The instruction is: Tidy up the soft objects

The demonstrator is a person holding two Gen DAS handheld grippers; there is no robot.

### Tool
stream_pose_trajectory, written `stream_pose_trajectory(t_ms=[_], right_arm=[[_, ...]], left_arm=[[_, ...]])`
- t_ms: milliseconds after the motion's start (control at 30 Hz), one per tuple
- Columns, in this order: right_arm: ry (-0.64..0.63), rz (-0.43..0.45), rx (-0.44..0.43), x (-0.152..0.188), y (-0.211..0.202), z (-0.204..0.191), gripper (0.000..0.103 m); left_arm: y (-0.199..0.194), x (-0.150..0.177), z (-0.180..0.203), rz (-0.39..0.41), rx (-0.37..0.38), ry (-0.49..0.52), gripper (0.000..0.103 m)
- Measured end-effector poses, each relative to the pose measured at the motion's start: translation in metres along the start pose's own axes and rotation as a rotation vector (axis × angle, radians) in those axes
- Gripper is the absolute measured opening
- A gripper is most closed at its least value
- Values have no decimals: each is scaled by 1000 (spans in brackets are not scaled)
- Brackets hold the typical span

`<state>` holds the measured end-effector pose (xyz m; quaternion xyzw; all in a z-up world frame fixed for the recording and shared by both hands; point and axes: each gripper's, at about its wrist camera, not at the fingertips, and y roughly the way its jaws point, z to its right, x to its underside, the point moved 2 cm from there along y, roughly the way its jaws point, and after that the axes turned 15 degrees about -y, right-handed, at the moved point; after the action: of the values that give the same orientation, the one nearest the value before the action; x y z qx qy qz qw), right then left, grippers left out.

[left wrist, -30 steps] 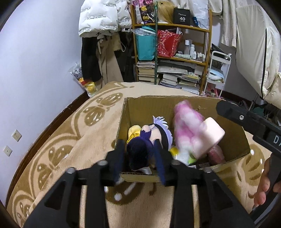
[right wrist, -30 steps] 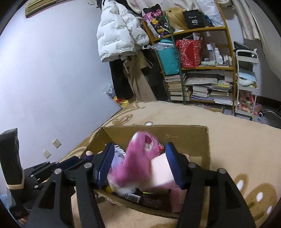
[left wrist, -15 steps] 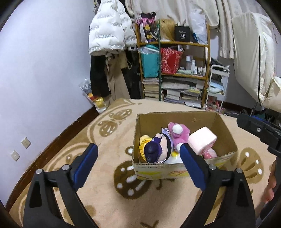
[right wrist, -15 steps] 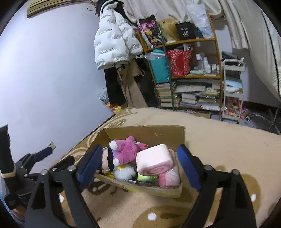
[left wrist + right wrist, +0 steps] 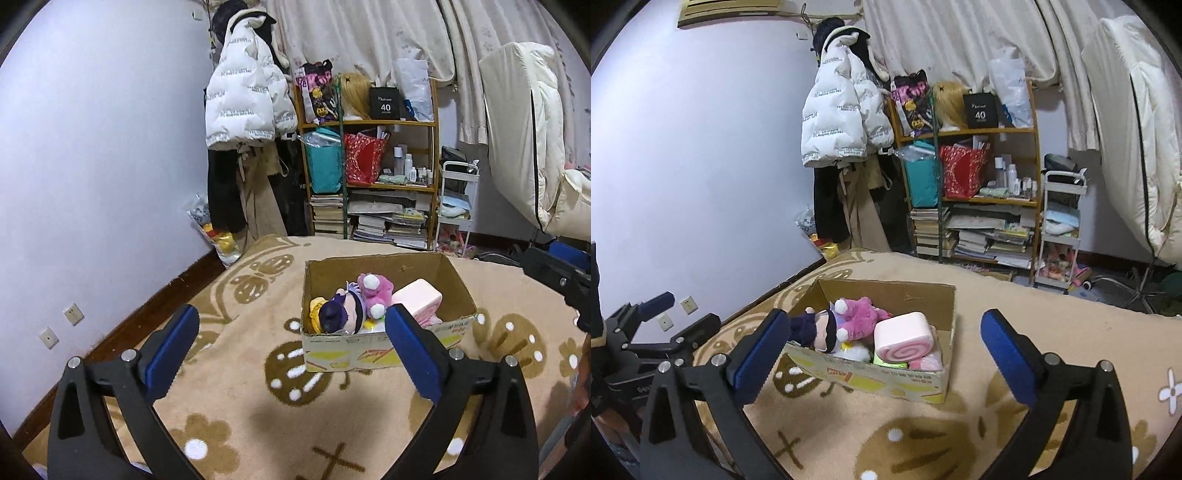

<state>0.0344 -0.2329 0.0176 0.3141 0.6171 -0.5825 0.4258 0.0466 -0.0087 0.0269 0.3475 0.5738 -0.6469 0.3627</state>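
Evidently the soft toys already lay packed in the cardboard box point(image 5: 916, 299) on the patterned rug point(image 5: 1052, 332): a dark-haired doll point(image 5: 822, 328), a pink plush point(image 5: 858, 315) and a pink swirl-roll cushion point(image 5: 905, 341). Both tools hung apart from the box, the left gripper point(image 5: 291, 350) and the right gripper point(image 5: 882, 347) each with jaws opening and nothing between the blue pads. By the look of them these toys would be light, squashy and unbreakable; a pinch across a thick middle, the doll's body or the roll's round flank, would likely hold better than one on a loose limb. The roll lay on its side, its long axis running back into the box and its spiral end facing the right camera; the doll lay lengthwise along the near wall.
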Motion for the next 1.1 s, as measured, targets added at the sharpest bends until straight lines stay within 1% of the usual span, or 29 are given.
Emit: stream_pose_trajectory(t_ms=[133, 233, 367, 600, 733, 867, 1100], right_arm=[[-2, 13, 20, 2, -16, 2, 103], [-6, 21, 36, 4, -24, 4, 103], [2, 23, 48, 10, -31, 8, 103], [16, 19, 68, 20, -30, 16, 103], [27, 3, 69, 25, -24, 18, 103], [33, -19, 75, 30, -16, 21, 103], [35, -31, 84, 34, -14, 22, 103]], left_arm=[[-15, 2, -3, 11, 15, -8, 100], [-26, 5, -3, 24, 12, 9, 100], [-31, 7, -3, 29, 18, 19, 100], [-26, 9, -2, 20, 13, 18, 100], [-19, 8, -4, 7, 15, 7, 100], [-10, 9, -4, -2, 0, 12, 100], [-3, 11, -3, -18, 2, 17, 100]])
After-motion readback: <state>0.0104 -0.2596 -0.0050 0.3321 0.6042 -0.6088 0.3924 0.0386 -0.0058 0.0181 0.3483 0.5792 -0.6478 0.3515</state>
